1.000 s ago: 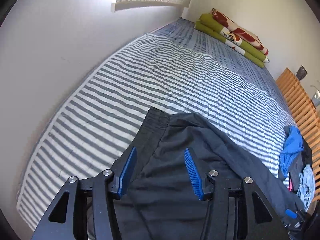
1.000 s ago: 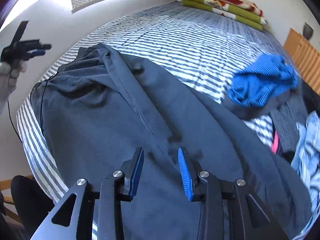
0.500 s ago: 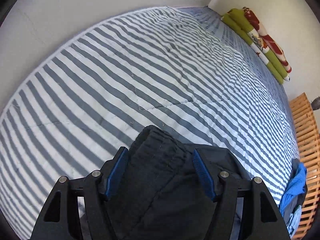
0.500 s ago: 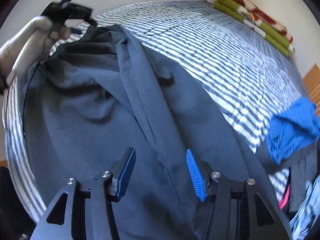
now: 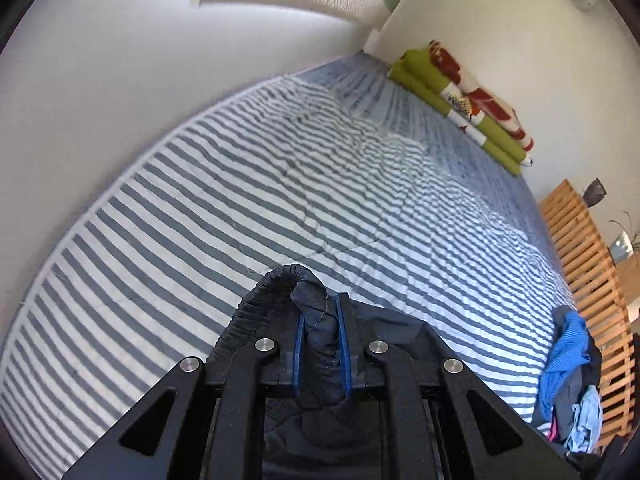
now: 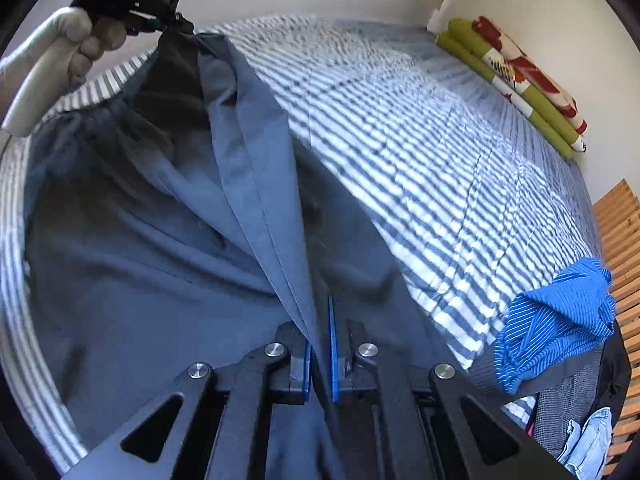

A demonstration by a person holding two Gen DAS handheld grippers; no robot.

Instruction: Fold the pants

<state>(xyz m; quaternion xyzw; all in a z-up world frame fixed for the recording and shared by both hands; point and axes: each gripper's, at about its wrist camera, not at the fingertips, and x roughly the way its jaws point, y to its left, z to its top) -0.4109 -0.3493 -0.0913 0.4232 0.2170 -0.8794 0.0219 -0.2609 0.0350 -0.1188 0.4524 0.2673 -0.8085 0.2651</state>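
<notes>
The pants (image 6: pixel 132 248), dark navy, lie on the bed (image 6: pixel 420 128) at its near left part, spread across the striped cover and pulled up into a taut ridge that runs from the near edge of the right view to the far left corner. One end of that ridge, a long fold of cloth, sits between the blue pads of the right tool (image 6: pixel 319 344); its jaws are closing and the pads pinch the fold. The other end, the gathered waistband (image 5: pixel 276 292), arches up between the pads of the left tool (image 5: pixel 322 344), whose jaws are likewise closing, with the bunched cloth pressed between them. In the right view the left tool is seen at the top left, carried by a hand (image 6: pixel 86 46) in a pale sleeve, with the waistband corner hanging from its tip.

Beyond the pants the grey-and-white striped cover is bare up to the far end, where a folded green blanket (image 5: pixel 464 108) with red and white print lies against the wall. At the right edge of the bed sits a pile of clothes (image 6: pixel 560 360) topped by a blue striped top (image 6: pixel 556 320), just beside a slatted wooden frame (image 5: pixel 588 280).
</notes>
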